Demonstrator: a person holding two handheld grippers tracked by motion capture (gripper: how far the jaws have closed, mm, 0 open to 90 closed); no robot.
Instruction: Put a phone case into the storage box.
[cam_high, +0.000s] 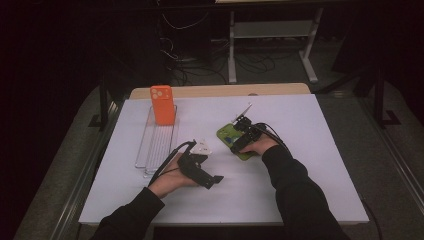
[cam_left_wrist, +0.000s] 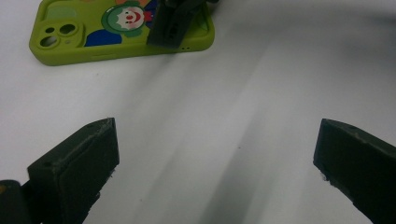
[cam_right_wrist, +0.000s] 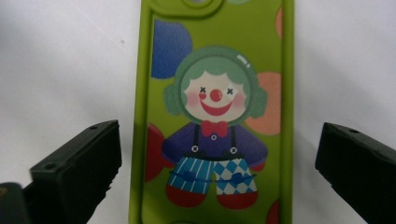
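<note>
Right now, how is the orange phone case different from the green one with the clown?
The orange phone case stands upright in the clear rack; the green clown phone case lies flat on the white table. The orange one looks plain, the green one has a cartoon clown. The right gripper hovers open over the green one. Both have camera cutouts.

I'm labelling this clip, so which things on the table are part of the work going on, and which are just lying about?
In the work:
- green phone case, lying flat with its clown picture up
- right gripper, open, jaws on either side of the case
- left gripper, open over bare table

Lying about:
- orange phone case, upright in the rack
- clear rack
</note>
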